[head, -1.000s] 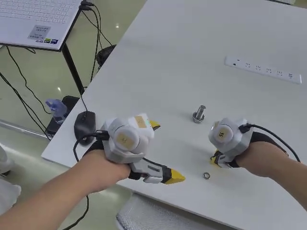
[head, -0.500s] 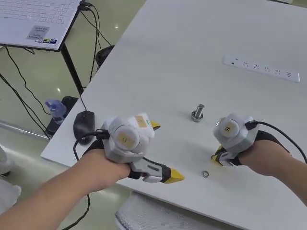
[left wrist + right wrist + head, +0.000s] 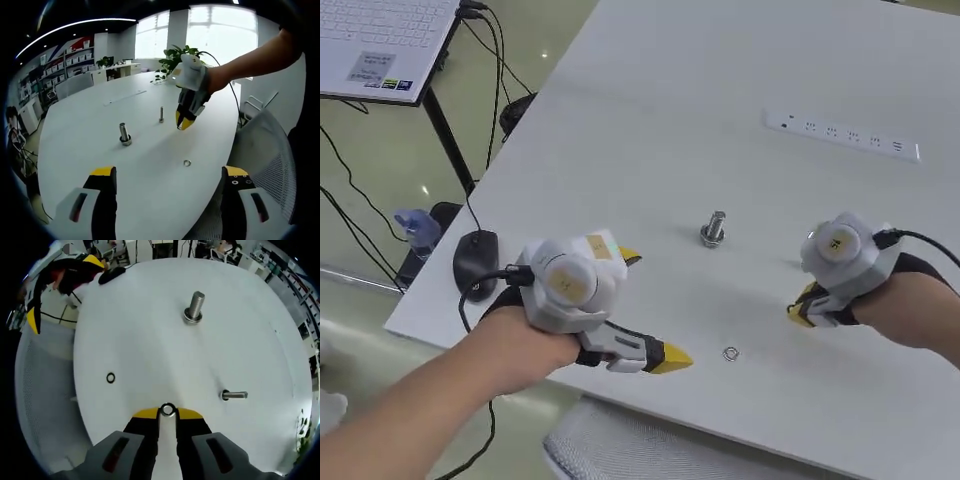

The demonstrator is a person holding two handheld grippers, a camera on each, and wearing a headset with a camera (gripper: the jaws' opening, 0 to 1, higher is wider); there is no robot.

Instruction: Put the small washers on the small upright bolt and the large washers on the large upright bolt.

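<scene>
Roughly, the job looks to be in its middle. A small silver metal washer (image 3: 168, 410) is pinched between the yellow tips of the right gripper (image 3: 183, 121), whose jaws are closed on it. It hangs just above the tabletop. Whether it is one of the small or the large washers I cannot tell.

The thin upright steel bolt (image 3: 234, 395) stands near the claw in the right gripper view, but the washer is not over it. Its shank looks bare, so I judge nothing is on it yet, though a thin washer at its foot would be hard to see. The thick upright steel bolt (image 3: 194, 305) stands farther off, with a wider ring around its foot. That ring may be the bolt's own head or washers already dropped on.

A second silver washer (image 3: 110, 378) lies flat and loose on the white table (image 3: 650, 120), near the front edge and apart from both bolts. So at least two washers appear to be left: the held one to lower over its bolt, and the loose one to pick up and place.

The left gripper (image 3: 167, 174) holds nothing. Its jaws are spread wide as it hovers by the table's front edge, facing the loose washer.

Farther out lies a white power strip (image 3: 840, 135). A black mouse (image 3: 475, 262) sits at the table's left edge, and an open laptop (image 3: 370, 40) stands beyond it on a separate stand.
</scene>
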